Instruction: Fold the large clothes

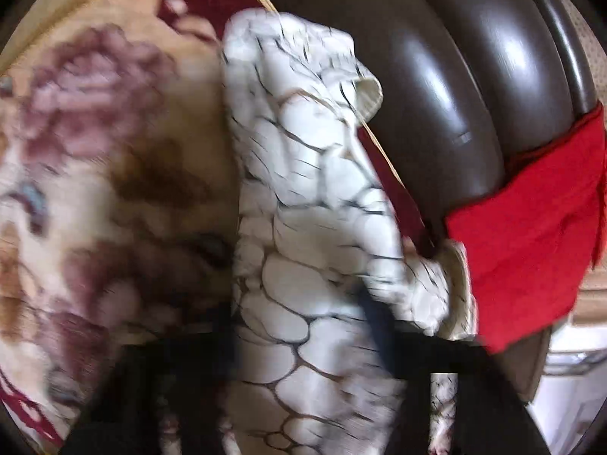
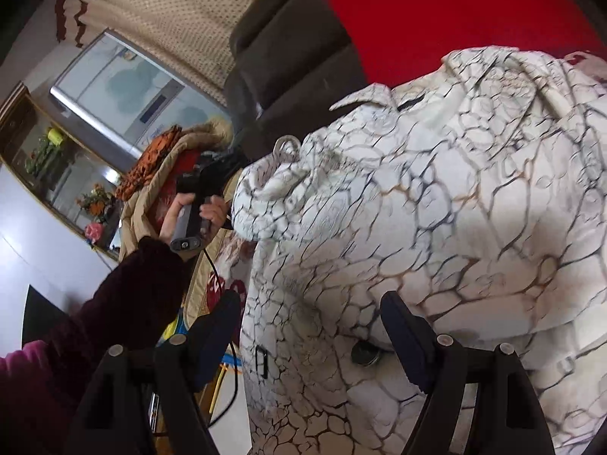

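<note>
Your left claw (image 1: 303, 345) pinches a fold of the white crackle-patterned coat (image 2: 417, 208); your right claw (image 2: 311, 326) stands wide open astride it, gripping nothing.

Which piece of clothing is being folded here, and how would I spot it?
Start at the dark brown padded sofa back. In front of it, on the floral blanket, lies the white puffy coat with a cracked-stone pattern of dark and tan lines. The plain red cloth beside it has no pattern.
</note>
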Demonstrator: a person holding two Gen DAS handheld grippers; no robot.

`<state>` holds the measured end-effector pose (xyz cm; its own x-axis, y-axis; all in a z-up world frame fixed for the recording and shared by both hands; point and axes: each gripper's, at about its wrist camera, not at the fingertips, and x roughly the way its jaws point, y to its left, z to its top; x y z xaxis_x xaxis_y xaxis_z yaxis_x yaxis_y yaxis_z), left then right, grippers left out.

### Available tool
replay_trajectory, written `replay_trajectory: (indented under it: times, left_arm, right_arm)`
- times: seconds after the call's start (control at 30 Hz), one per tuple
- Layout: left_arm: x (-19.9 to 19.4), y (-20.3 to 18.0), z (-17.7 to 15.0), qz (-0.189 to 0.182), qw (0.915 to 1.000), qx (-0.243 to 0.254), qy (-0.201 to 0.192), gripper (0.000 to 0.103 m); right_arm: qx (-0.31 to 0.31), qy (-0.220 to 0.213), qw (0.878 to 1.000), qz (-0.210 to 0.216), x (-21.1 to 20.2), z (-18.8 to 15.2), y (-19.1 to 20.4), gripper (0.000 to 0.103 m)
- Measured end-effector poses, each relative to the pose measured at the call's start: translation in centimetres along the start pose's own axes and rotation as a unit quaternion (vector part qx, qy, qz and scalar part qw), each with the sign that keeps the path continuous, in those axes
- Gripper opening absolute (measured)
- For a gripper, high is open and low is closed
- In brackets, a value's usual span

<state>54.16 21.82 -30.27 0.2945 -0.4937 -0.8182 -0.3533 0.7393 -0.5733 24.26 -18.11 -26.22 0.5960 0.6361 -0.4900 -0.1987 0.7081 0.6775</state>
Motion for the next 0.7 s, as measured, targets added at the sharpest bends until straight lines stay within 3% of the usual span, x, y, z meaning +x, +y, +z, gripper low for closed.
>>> replay_trajectory:
  times: [0.1, 0.13, 0.23, 0.37, 0.47, 0.57, 0.7]
  left_arm:
    - [-0.9, -3.0, -1.3, 0.046, 0.995, 0.082, -0.033, 0.012]
    - [-1.6, -4.2, -1.9, 0.055, 0.991, 0.111, -0.05, 0.01]
    - [-4.2, -7.6, -4.1, 0.042, 0.9793, 0.176, -0.091, 0.006]
    - [-6.9, -12.0, -8.8, 0.033, 0.9597, 0.255, -0.114, 0.004]
    - [-7.9, -15.5, -14.7, 0.035, 0.9333, 0.336, -0.121, 0.004]
    - [-6.3, -17.7, -21.8, 0.038, 0.9075, 0.407, -0.098, 0.004]
    - [-1.2, -17.5, -32.0, 0.082, 0.856, 0.507, -0.062, 0.004]
  right_arm:
    - [0.007, -0.02, 1.0, -0.008, -1.3, 0.8, -0.7, 0.08]
    - [0.009, -0.025, 1.0, -0.011, -1.6, 0.9, -0.8, 0.08]
    - [0.011, -0.042, 0.999, -0.023, -2.9, 1.4, -1.1, 0.08]
    - [0.015, -0.067, 0.997, -0.032, -5.0, 1.9, -1.4, 0.08]
    - [0.018, -0.088, 0.995, -0.04, -6.6, 2.0, -1.4, 0.08]
    - [0.019, -0.109, 0.993, -0.05, -8.5, 2.3, -1.5, 0.08]
    - [0.032, -0.134, 0.989, -0.06, -10.7, 2.6, -2.0, 0.08]
